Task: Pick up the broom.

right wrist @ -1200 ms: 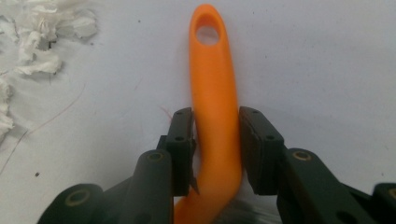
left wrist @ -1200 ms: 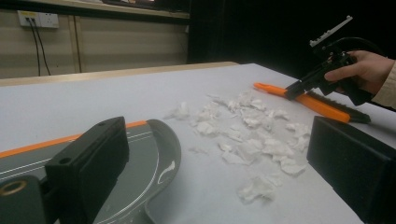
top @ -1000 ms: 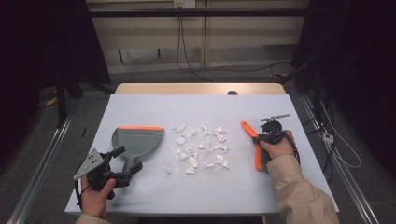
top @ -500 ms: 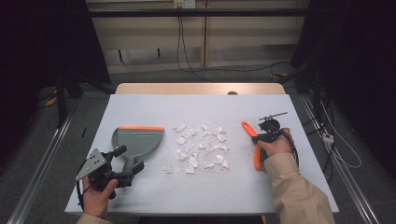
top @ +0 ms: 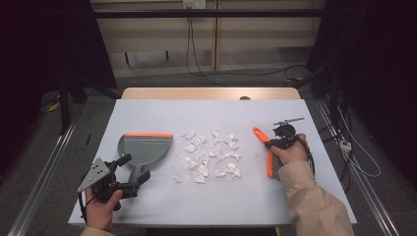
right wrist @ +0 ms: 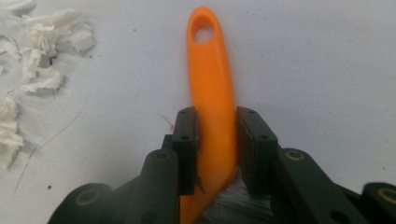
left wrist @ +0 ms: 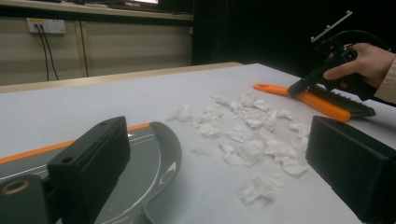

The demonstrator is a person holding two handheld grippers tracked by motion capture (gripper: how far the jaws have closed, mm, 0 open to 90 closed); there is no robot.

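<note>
Smooth orange plastic brush handle (right wrist: 212, 79) (slightly glossy), crumpled paper scraps (top: 211, 155).

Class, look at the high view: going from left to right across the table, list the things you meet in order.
Left tool → grey dustpan → pile of white paper scraps → orange brush, held by the right tool.

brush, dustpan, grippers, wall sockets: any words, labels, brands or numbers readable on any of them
None can be read.
Orange brush handle: plain, with a hanging hole and no print.
Grey dustpan: no label visible; the pale lines seen on it in the left gripper view are not letters.
Right gripper and left gripper: black parts with no markings.
Wall socket: too small and blurred to show any text.
</note>
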